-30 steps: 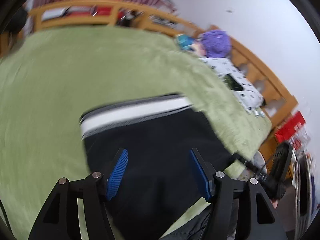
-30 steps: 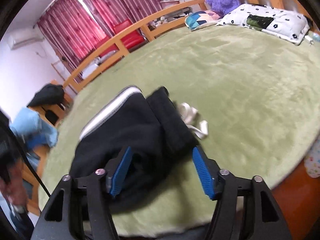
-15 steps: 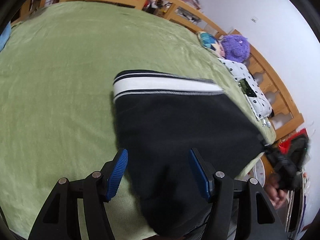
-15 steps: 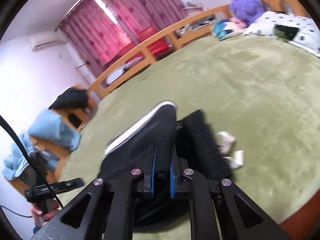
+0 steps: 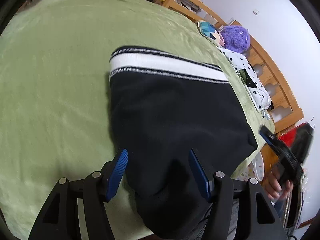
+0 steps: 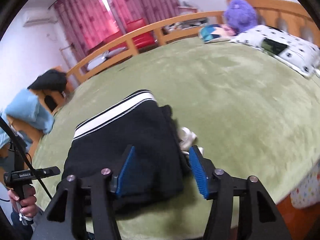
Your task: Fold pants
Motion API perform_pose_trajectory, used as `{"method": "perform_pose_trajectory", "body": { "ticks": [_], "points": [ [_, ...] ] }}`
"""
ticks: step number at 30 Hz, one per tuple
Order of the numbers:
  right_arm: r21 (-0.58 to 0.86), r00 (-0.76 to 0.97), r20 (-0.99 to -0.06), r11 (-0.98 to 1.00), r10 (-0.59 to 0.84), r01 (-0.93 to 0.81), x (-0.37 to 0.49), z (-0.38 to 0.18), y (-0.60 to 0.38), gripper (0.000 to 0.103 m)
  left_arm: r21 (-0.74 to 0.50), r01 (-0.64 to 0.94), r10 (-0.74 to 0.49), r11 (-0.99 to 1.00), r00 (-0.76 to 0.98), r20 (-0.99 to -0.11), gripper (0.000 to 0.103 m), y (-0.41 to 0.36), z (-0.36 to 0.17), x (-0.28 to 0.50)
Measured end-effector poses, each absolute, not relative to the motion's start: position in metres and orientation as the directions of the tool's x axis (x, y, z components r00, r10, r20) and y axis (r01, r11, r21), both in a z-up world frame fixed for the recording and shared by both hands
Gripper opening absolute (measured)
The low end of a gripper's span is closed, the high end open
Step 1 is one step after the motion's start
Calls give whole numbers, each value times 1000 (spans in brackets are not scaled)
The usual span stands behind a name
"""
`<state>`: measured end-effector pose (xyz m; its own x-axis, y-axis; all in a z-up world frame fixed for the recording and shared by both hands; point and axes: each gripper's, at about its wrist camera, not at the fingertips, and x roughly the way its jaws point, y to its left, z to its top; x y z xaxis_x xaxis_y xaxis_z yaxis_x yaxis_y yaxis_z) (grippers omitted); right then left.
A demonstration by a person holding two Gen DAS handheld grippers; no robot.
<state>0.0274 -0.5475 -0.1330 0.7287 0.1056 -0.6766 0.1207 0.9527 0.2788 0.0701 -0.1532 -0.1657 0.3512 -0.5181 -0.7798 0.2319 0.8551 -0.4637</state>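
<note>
We have the black pants (image 5: 172,120) lying folded on the green bed blanket (image 5: 56,84), the white striped waistband (image 5: 166,65) on the far side and the near end hanging over the bed's edge toward us.

Our left tool (image 5: 158,172) hangs released above that near end, jaws apart with cloth under them but no pad pressing it. Our right tool (image 6: 160,170) has just been opening: its jaws stand apart over the pants' right edge, and the fabric between them looks loose, not pinched.

What could go wrong, as we judge it: the overhanging end is heavy enough to drag the stack off the bed if we nudge it. On the right of the pants a thick dark fold and a bit of white lining or drawstring (image 6: 187,138) stick out; closing the right tool there could catch only that piece and pull the layers askew. A grab by one tool alone would twist the fold.

Around the pants: beyond them, at the headboard (image 5: 268,76), a purple plush toy (image 5: 237,38), a patterned cushion (image 5: 209,30) and a spotted pillow (image 5: 248,74) with a phone (image 5: 248,78) on it, all well apart from the pants. Left of the pants, off the bed, lie a light blue cloth (image 6: 26,114) and a dark garment (image 6: 50,80). Nothing sits on the blanket in our way.
</note>
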Motion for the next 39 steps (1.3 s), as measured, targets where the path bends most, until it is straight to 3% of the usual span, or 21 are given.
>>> {"method": "perform_pose_trajectory", "body": {
  "ticks": [2, 4, 6, 9, 12, 14, 18, 20, 25, 32, 38, 39],
  "points": [
    [246, 643, -760, 958, 95, 148, 47, -156, -546, 56, -450, 240, -509, 860, 354, -785, 61, -151, -165, 67],
    [268, 596, -793, 951, 127, 155, 51, -175, -542, 30, -437, 239, -497, 867, 363, -788, 61, -148, -164, 65],
    [263, 652, -747, 958, 130, 111, 38, -167, -535, 17, -438, 227, -493, 870, 368, -788, 61, -143, -163, 66],
    [401, 758, -615, 914, 217, 64, 15, -144, -549, 16, -453, 231, -508, 861, 377, -774, 61, -137, -160, 67],
    [375, 753, -640, 918, 154, 131, 7, -151, -558, 17, -475, 248, -536, 844, 378, -755, 61, -139, -157, 66],
    [334, 688, -715, 925, 123, 182, 10, -176, -558, 20, -480, 273, -551, 834, 356, -755, 61, -146, -159, 63],
    [267, 684, -728, 940, 53, 211, 1, -179, -558, 45, -438, 301, -519, 847, 285, -806, 61, -164, -180, 50],
    [236, 709, -705, 942, -4, 240, -9, -163, -559, 45, -419, 296, -492, 858, 244, -836, 64, -173, -200, 41],
    [278, 779, -624, 951, 71, 135, -20, -147, -544, 49, -412, 304, -480, 859, 194, -856, 69, -188, -217, 24],
    [173, 609, -791, 976, 59, 129, 4, -205, -519, 51, -398, 341, -481, 852, 210, -851, 69, -169, -185, 24],
    [178, 678, -733, 977, 54, 115, -7, -157, -537, 52, -375, 328, -476, 867, 328, -816, 70, -158, -158, 56],
    [177, 688, -724, 977, 48, 118, -2, -150, -541, 58, -368, 313, -466, 875, 342, -816, 70, -158, -160, 65]
  ]
}}
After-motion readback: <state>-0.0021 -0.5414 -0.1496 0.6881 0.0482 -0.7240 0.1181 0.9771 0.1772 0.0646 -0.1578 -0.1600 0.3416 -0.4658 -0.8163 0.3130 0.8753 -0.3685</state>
